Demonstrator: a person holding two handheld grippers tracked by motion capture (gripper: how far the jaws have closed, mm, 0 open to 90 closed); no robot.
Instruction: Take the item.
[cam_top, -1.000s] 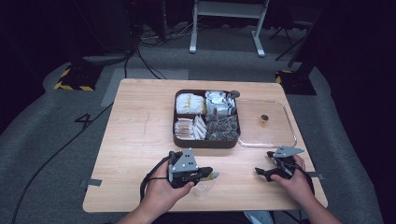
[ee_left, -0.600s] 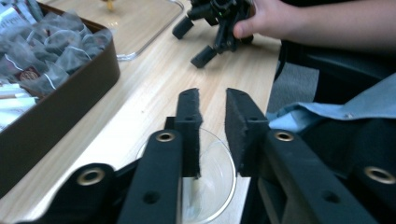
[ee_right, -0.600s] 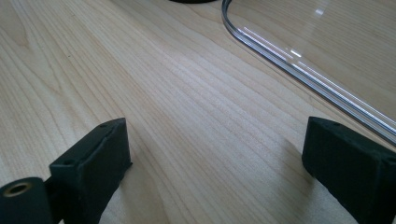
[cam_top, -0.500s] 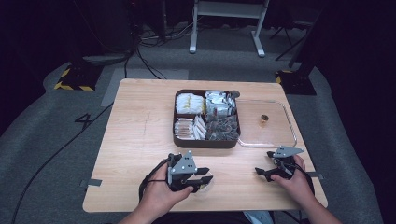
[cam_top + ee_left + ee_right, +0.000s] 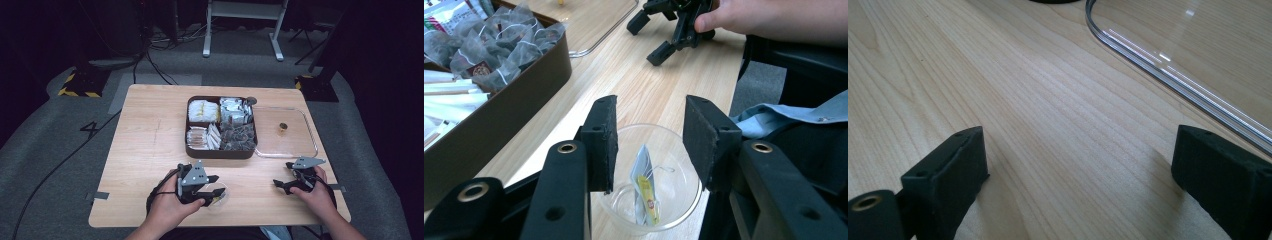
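Hovering near the tabletop's front edge, my left gripper (image 5: 649,145) hangs with jaws apart over a clear plastic cup (image 5: 656,192) holding a tea bag (image 5: 645,192). I judge the bag light and limp, best pinched at its top; the cup looks thin and crushable. My right gripper (image 5: 1078,185) rests wide apart beside the clear lid (image 5: 1198,60).

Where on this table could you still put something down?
The whole left part of the table, left of the brown box, is bare. So is the strip between the two tongs. It's crowded at the box, the clear lid beside it, and the cup by the left tongs.
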